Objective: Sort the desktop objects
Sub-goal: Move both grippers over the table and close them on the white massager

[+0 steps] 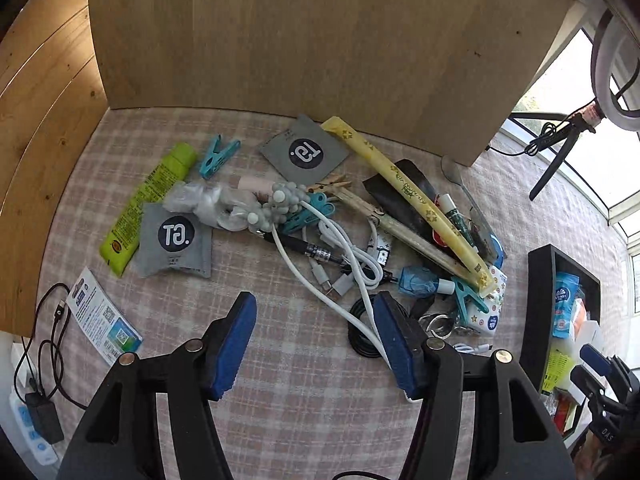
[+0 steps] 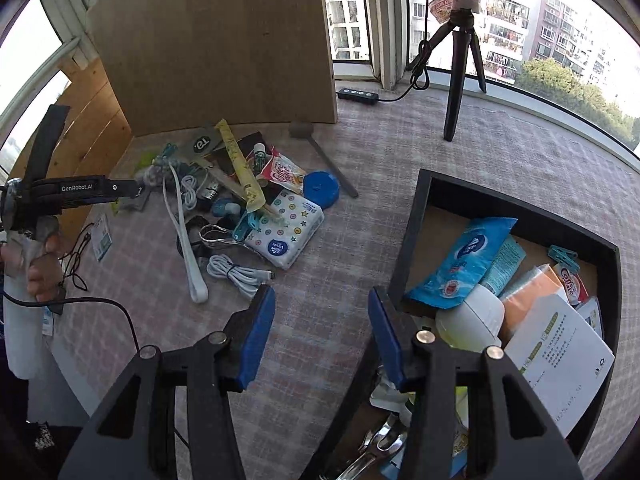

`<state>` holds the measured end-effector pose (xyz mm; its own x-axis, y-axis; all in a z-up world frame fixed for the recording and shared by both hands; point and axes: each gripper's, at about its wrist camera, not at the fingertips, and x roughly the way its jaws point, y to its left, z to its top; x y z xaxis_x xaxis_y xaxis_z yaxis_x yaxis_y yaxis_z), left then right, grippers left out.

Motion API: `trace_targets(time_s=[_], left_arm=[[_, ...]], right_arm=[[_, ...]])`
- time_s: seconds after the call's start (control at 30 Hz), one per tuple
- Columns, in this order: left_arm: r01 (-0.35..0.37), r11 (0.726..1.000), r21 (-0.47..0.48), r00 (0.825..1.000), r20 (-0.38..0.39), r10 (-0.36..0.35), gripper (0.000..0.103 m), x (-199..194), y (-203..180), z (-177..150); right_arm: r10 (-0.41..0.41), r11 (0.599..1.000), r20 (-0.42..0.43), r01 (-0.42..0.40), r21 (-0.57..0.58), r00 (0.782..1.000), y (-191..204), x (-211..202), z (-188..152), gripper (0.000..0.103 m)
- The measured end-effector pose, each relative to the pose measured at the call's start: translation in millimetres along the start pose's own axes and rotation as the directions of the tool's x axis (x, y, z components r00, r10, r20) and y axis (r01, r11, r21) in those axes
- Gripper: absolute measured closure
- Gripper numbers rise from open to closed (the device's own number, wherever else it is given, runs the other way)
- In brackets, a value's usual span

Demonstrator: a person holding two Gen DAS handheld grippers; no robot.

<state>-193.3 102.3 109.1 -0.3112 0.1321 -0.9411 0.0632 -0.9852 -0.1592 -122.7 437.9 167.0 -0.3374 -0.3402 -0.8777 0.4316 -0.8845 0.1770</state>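
A black tripod (image 2: pixel 460 64) stands near a power strip (image 2: pixel 358 96).

"GT." on grey sachet (image 1: pixel 176 240); "GenRobot.AI" on left claw (image 2: pixel 76 189) body; "Vinda" on dotted tissue pack (image 2: pixel 286 232).

Bright daylight enters through the windows (image 2: pixel 520 32), which glare nearly white in the left wrist view. Both pictures stay sharp, with soft shadows. Fisheye distortion bends the edges, and the corners go black.
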Motion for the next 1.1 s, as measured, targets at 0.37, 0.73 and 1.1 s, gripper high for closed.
trace_targets(time_s=[0.37,0.73,1.1], left_arm=[[0.009,0.998,-0.065,0.997,-0.071,-0.014,0.05,40.9,5.2,35.5],[0.016,0.996,-0.082,0.992,-0.127,-0.026,0.056,77.7,-10.4,46.5],[0.083,0.988,-0.132,0.981,-0.166,-0.105,0.092,87.5,6.9,41.7]], right_arm=[[0.135,0.978,-0.092,-0.147,-0.146,0.987,102.6,71.0,31.3,0.071],[0.125,0.973,-0.201,-0.16,-0.168,0.972,132.4,138.6,44.7,0.08],[0.2,0.965,-0.228,-0.233,-0.125,0.953,138.3,160.3,54.7,0.081]])
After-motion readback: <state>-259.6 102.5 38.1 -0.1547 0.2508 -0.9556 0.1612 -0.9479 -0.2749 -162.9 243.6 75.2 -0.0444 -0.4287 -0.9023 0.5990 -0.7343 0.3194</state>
